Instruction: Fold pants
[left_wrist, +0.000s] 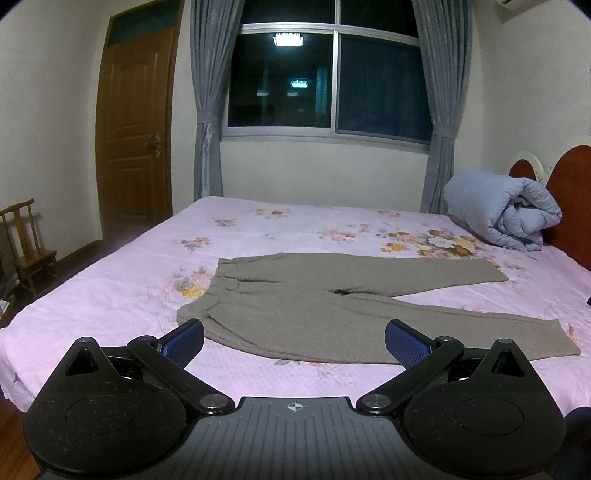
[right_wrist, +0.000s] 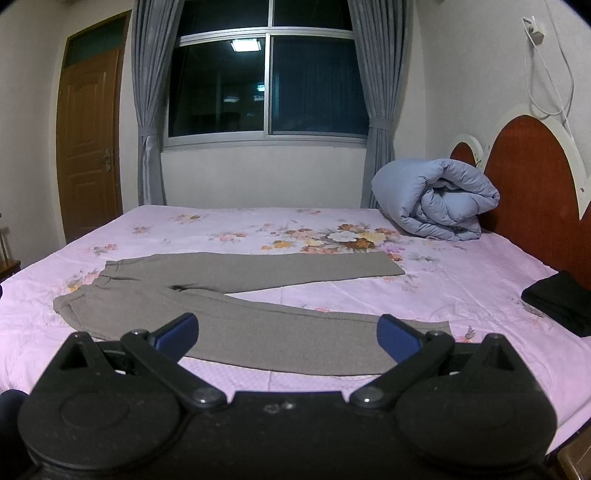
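Nearest in each wrist view are the tools themselves. The left gripper (left_wrist: 294, 341) hovers above the near edge of the bed with its blue-padded jaws spread wide and nothing between them; the right gripper (right_wrist: 287, 334) does the same, jaws wide and empty.

Just beyond both lie the grey-brown knit pants (left_wrist: 295, 310), spread flat on the pink floral bed sheet (left_wrist: 110, 295). Their long axis runs crosswise to the jaws: waistband to the left, both leg hems to the right. The nearer leg stretches across in front of both grippers, and the farther leg angles away from it, so the two legs part in a narrow V from the crotch.

Judging from these views, the left gripper sits nearer the waistband end (left_wrist: 195, 310) and the right gripper nearer the hem of the near leg (right_wrist: 424, 332), which suits a first fold laying one leg over the other.

Farther back, a rolled light-blue quilt (right_wrist: 432, 199) rests against the dark red headboard (right_wrist: 528, 192), well apart from the pants. A folded black cloth (right_wrist: 561, 299) lies at the right edge of the bed.
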